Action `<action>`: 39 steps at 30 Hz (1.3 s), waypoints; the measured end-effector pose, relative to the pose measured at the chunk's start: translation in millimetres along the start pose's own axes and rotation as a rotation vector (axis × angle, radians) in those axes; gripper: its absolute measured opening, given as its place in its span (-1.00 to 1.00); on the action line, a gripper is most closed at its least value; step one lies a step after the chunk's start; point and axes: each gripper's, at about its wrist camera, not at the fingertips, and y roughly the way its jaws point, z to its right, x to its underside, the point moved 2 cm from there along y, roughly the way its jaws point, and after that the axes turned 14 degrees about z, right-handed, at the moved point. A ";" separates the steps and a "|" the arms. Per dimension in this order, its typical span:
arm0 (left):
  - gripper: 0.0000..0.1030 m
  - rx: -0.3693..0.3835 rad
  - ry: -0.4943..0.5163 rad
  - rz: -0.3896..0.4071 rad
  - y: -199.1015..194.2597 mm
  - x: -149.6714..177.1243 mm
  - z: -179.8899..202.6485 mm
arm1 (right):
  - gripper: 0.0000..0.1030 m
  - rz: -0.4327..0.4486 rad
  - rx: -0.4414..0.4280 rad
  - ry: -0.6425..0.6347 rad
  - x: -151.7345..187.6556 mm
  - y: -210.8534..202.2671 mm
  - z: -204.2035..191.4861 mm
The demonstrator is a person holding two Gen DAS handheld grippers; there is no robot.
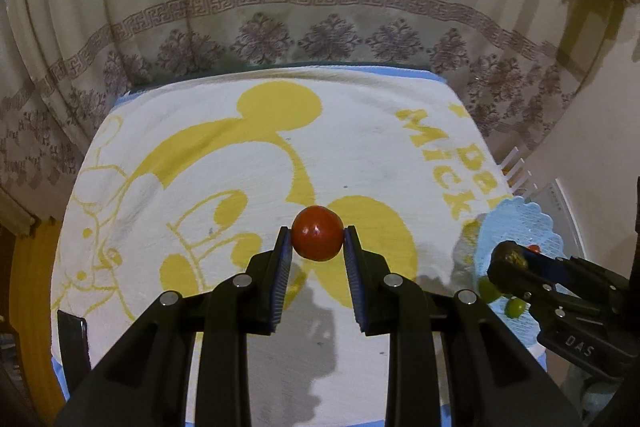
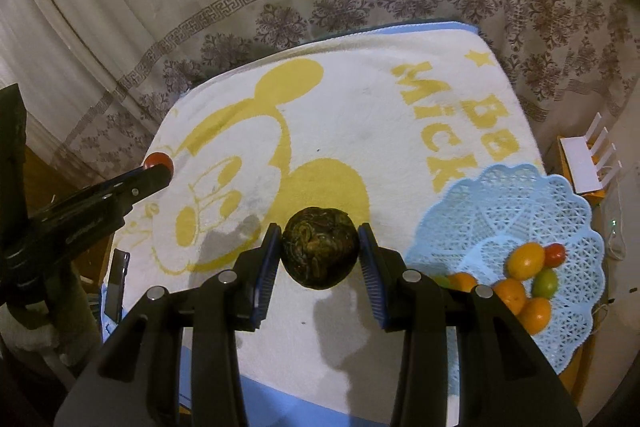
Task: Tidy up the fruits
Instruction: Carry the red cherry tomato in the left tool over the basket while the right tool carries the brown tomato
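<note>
My left tongs [image 1: 317, 241] clench a smooth, glossy red tomato [image 1: 317, 233]; my right tongs [image 2: 319, 253] grip a wrinkled, dark mottled fruit [image 2: 320, 247] above the fluffy towel [image 2: 360, 115], beside the lacy blue plastic basket [image 2: 500, 203]

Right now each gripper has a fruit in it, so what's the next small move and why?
Probably carry the right gripper with its dark mottled fruit across to the blue lace basket on its right. That basket already holds the orange, green and red fruits, and it is nearer than for the left gripper clamping the red fruit.
</note>
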 end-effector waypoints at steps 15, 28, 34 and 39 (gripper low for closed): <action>-0.48 0.060 0.066 0.039 -14.9 -4.9 60.3 | -0.22 0.047 0.036 0.032 -4.4 -36.0 40.5; -0.48 0.119 0.114 0.022 -7.8 0.6 96.2 | -0.22 0.062 0.078 0.068 -3.0 -47.9 67.0; -0.48 0.156 0.143 0.007 -2.5 3.5 113.6 | -0.22 0.064 0.099 0.090 -1.6 -50.6 77.8; -0.48 0.180 0.167 -0.003 1.9 6.3 125.9 | -0.22 0.063 0.113 0.106 0.6 -51.1 85.7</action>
